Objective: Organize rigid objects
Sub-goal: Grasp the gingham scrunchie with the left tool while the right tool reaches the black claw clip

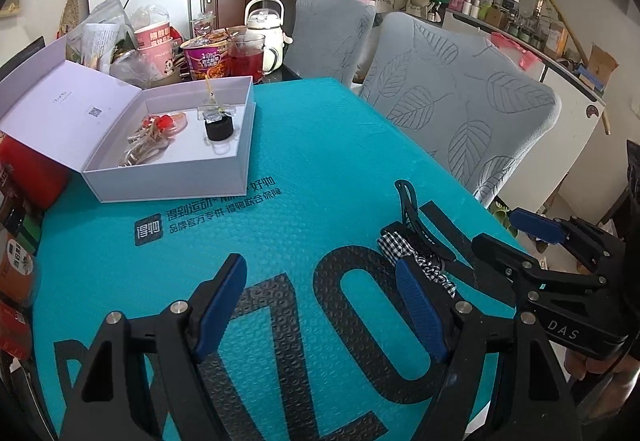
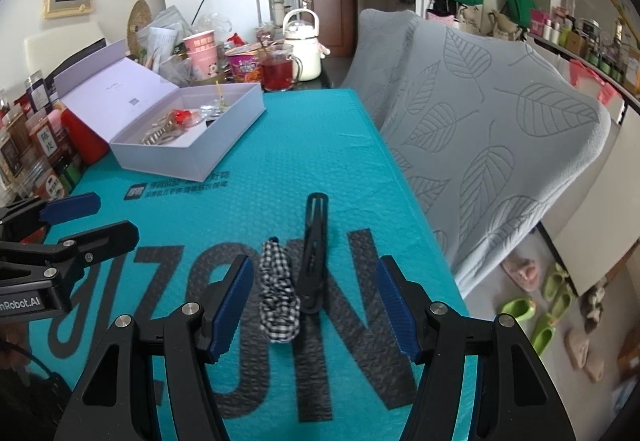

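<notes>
Teal mat point(image 1: 320, 161) across the table, printed with large black letters; two grey leaf-patterned chair covers point(image 1: 460, 101) at 2 o'clock. White box point(image 1: 168, 145) at 10 o'clock, lid thrown back, holding a black cap point(image 1: 219, 129), a red trinket and clear pieces.

Left wrist view: left tongs point(image 1: 320, 305) open over bare mat, nothing between the pads; hair clip point(image 1: 412, 217) and checked scrunchie point(image 1: 404, 249) at 3 o'clock, partly hidden by the right pad; right tongs point(image 1: 516, 237) at 3 o'clock.

Right wrist view only: right tongs point(image 2: 314, 305) open, straddling scrunchie point(image 2: 278, 297) and clip point(image 2: 314, 261) lying side by side, touching neither pad; slippers point(image 2: 536, 305) on the floor at 4 o'clock; left tongs point(image 2: 92, 219) at 9 o'clock.
</notes>
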{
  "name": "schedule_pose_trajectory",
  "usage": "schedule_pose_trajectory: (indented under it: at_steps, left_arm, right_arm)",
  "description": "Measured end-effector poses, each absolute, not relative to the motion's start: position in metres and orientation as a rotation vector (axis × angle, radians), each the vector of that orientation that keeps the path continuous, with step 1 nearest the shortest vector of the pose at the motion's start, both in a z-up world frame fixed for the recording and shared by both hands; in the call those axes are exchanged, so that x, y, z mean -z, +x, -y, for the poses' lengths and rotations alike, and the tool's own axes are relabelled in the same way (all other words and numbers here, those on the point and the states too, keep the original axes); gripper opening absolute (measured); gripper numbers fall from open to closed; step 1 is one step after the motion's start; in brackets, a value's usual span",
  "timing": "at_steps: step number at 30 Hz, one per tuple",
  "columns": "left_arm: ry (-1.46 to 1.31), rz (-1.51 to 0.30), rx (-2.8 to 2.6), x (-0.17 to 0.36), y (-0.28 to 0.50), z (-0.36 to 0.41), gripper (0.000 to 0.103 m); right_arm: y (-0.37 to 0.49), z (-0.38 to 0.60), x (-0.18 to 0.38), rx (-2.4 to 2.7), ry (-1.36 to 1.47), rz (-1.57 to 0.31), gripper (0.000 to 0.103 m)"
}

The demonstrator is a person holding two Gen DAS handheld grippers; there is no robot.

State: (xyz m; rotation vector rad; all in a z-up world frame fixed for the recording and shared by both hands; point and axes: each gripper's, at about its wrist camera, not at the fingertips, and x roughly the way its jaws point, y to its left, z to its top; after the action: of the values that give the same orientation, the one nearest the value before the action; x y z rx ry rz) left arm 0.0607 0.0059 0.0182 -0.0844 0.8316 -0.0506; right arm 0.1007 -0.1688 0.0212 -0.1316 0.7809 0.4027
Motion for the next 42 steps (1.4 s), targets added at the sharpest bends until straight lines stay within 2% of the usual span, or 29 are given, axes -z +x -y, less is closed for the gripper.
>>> schedule_pose_trajectory:
  at_steps: [21,28,32,42]
  left_arm:
    - [-0.097,-0.971,0.018,0.038,0.092,0.007,0.077]
    - [-0.104,-0.961,0.032,0.038,0.094,0.01,0.077]
    - [-0.102,-0.947,0.054,0.037,0.093,0.015,0.077]
    - [-0.139,-0.93,0.16,0.033,0.096,0.034,0.077]
  right_arm:
    - [0.154,0.168,0.043,-0.497,-0.09,-0.932,0.063]
    - [0.163,0.169,0.048,-0.499,-0.085,-0.942,0.045]
    - [0.161,0.173,0.047,-0.501,-0.09,-0.94,0.028]
    - [0.146,0.198,0.044,-0.444,-0.09,-0.944,0.026]
